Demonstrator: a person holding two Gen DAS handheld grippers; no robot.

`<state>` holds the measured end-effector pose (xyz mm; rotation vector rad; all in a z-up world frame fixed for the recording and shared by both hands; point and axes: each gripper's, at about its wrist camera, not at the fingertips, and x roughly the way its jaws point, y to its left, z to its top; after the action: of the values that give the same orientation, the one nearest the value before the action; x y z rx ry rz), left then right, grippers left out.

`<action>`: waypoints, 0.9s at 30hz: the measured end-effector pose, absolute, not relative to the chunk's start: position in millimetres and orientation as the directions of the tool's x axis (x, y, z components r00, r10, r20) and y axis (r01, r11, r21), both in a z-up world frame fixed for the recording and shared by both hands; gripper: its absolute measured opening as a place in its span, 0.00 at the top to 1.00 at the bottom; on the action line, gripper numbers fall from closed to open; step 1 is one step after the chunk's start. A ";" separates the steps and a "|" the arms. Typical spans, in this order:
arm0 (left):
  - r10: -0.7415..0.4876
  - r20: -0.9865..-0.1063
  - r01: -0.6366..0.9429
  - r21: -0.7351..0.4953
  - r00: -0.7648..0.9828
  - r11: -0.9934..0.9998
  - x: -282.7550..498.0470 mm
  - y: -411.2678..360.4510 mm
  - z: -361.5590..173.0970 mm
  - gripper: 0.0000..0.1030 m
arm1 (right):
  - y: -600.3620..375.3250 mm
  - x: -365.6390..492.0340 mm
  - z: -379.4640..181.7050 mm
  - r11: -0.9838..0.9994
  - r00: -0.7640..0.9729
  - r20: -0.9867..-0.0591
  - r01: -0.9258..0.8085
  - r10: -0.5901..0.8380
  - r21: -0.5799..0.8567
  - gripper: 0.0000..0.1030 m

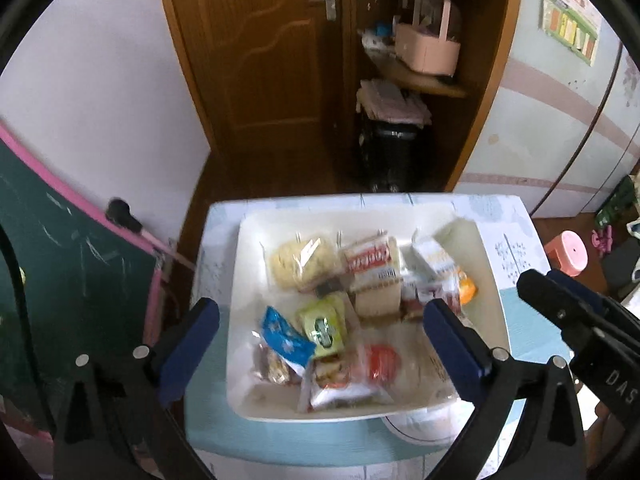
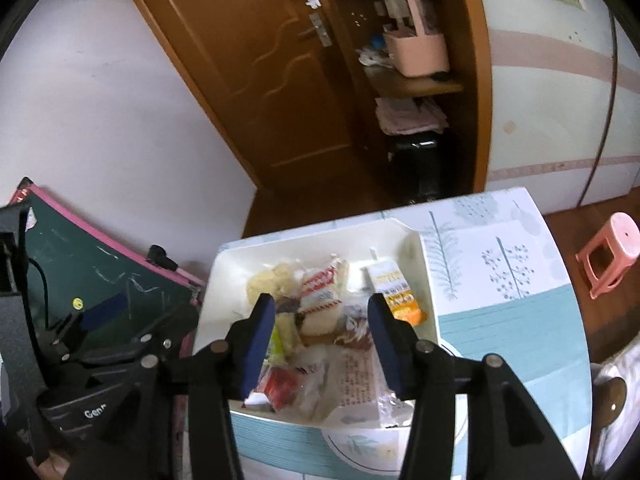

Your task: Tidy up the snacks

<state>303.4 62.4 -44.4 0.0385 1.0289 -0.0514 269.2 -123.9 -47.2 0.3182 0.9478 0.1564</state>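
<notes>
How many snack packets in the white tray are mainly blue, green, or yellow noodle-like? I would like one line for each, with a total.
Blue packet: 1
Green packet: 1
Yellow noodle block in clear wrap: 1
Total: 3, all inside the white tray. Other packets there are red, white or orange.

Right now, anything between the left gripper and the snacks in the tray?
Nothing visible. The left gripper hangs open over the white tray, with the blue packet and green packet lying uncovered below its open jaws.
</notes>
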 end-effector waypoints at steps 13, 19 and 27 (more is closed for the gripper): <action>-0.046 -0.864 0.045 -0.026 0.501 0.999 271.9 58.7 -45.9 0.01 | -125.4 250.8 -45.8 0.955 0.572 -0.783 0.001 0.243 0.297 0.52; -0.041 -0.857 0.040 -0.024 0.515 0.999 241.1 50.9 -37.1 0.01 | -133.6 228.2 -40.4 0.958 0.578 -0.784 0.010 0.228 0.286 0.52; -0.034 -0.852 0.017 -0.029 0.522 0.999 186.5 46.3 -35.2 0.01 | -146.3 180.3 -44.8 0.963 0.560 -0.801 0.017 0.213 0.268 0.52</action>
<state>186.5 46.3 -35.2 -0.0176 1.0208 -0.0305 180.3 -146.3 -44.8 0.2573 0.9727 0.1173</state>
